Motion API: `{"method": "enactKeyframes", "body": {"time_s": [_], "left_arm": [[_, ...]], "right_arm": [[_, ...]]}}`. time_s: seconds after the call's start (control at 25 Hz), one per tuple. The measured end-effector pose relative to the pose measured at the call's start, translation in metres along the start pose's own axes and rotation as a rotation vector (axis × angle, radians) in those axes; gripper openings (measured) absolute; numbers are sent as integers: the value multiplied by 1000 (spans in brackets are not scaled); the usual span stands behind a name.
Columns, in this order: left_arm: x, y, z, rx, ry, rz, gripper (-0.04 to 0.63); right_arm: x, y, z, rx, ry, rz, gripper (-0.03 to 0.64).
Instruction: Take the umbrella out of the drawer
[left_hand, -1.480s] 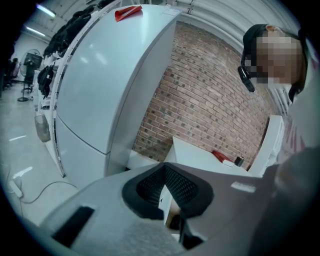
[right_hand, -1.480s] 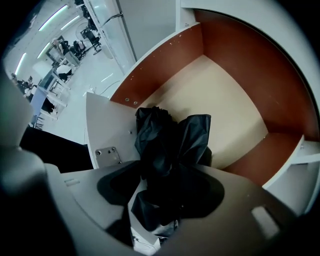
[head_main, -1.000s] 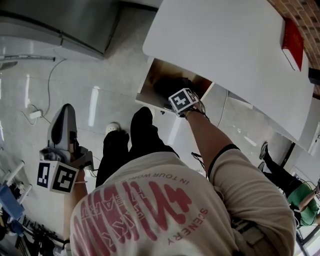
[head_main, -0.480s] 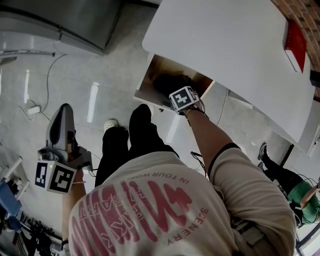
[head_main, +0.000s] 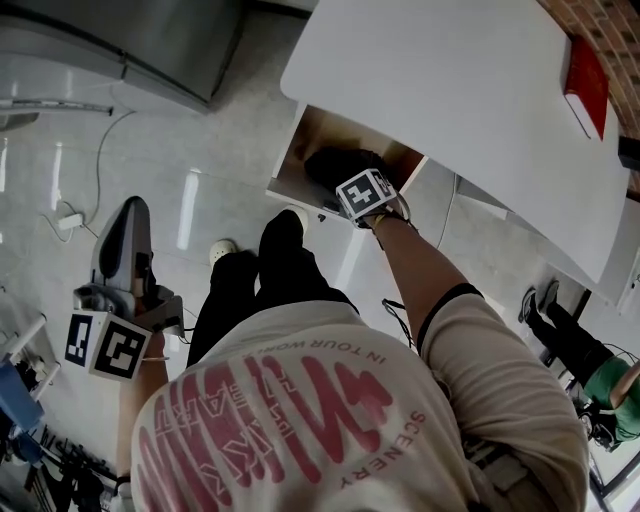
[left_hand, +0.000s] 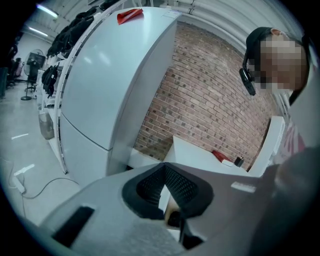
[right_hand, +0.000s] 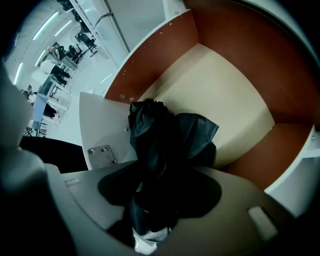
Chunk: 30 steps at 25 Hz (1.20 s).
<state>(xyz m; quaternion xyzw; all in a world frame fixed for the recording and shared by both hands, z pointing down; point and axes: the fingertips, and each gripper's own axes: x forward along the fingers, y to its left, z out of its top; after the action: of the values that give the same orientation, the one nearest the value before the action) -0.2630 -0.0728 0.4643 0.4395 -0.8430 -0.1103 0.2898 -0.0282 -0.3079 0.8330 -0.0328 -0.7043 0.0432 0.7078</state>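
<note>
A black folded umbrella (head_main: 333, 166) lies in the open wooden drawer (head_main: 306, 133) under the white table (head_main: 450, 90). My right gripper (head_main: 347, 182) points straight down into the drawer, right over it. In the right gripper view the umbrella (right_hand: 170, 135) runs up between the jaws of my right gripper (right_hand: 160, 186). Its loose fabric fills the gap. The jaws have just been closing around it, and no firm pinch shows. My left gripper (head_main: 133, 212) hangs far off to the left above the floor. In its own view my left gripper (left_hand: 167, 170) holds nothing and its pads meet at the tips.
The person's dark trouser legs (head_main: 268, 285) stand right before the drawer front. A red book (head_main: 586, 85) lies on the table's far end. A grey cabinet (head_main: 130, 40) stands at top left. A cable and socket strip (head_main: 68, 222) lie on the floor. Another person (head_main: 600, 395) is at right.
The right gripper stays in the same spot over the umbrella in the drawer. The left gripper has drifted only slightly to the left.
</note>
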Motion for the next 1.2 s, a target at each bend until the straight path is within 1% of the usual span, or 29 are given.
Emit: {"method": "enactKeyframes", "body": {"time_s": [0.08, 0.36, 0.68, 0.96, 1.2], "left_arm": [[-2, -5, 8, 15, -14, -12, 3], [-10, -25, 26, 46, -57, -35, 3], [-8, -38, 28, 65, -49, -66, 3], [-5, -48, 25, 74, -43, -88, 3], [-6, -49, 21, 73, -39, -89, 3]], "right_arm": [[-5, 2, 0, -9, -4, -9, 228], [-21, -3, -19, 49, -2, -6, 219], [-27, -3, -21, 57, -20, -17, 218], [-28, -2, -22, 38, -28, -32, 216], [-29, -3, -24, 29, -30, -42, 216]]}}
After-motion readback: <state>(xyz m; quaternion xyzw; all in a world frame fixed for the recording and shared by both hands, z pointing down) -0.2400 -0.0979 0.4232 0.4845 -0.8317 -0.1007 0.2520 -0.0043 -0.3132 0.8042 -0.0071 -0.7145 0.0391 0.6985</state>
